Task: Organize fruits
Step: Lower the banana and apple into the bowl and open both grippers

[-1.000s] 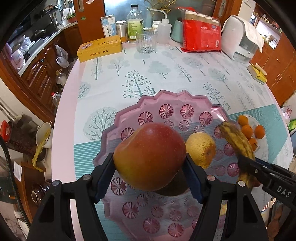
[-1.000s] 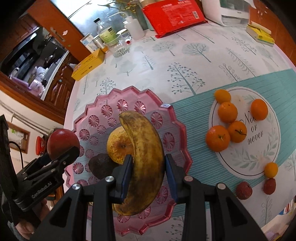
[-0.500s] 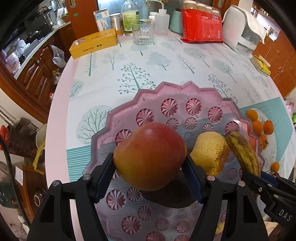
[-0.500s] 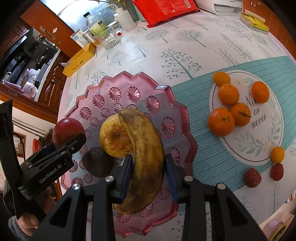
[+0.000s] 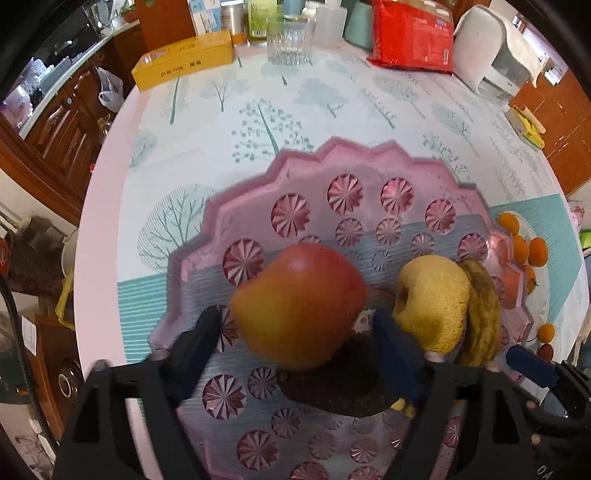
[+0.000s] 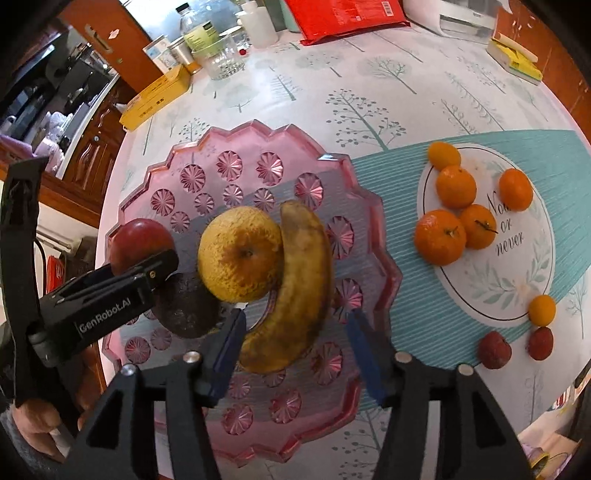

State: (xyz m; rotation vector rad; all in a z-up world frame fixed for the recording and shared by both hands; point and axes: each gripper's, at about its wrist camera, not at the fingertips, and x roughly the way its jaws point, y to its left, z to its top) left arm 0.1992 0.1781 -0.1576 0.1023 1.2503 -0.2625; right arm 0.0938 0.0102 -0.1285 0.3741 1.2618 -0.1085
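A pink cut-glass plate (image 5: 258,206) lies on the tree-print tablecloth. My left gripper (image 5: 295,317) hangs over it with its jaws opening. A red-yellow apple (image 5: 299,306) sits between the pads, clear of both, resting on a dark avocado (image 5: 332,391). A rough yellow fruit (image 6: 240,254) lies beside them. My right gripper (image 6: 295,317) has its jaws opening too. A brown-spotted banana (image 6: 299,280) lies on the plate (image 6: 373,229) between the pads, touching neither. The apple (image 6: 140,240) shows at the plate's left edge.
Several tangerines (image 6: 454,184) and two red lychees (image 6: 495,349) lie on the cloth right of the plate. At the table's far side stand a yellow box (image 5: 184,59), a glass (image 5: 290,42), a red bag (image 5: 413,33) and a white appliance (image 5: 495,62).
Both grippers have sunk a little toward the plate and spread their jaws. The apple and the banana, gripped before, now lie free between the pads.
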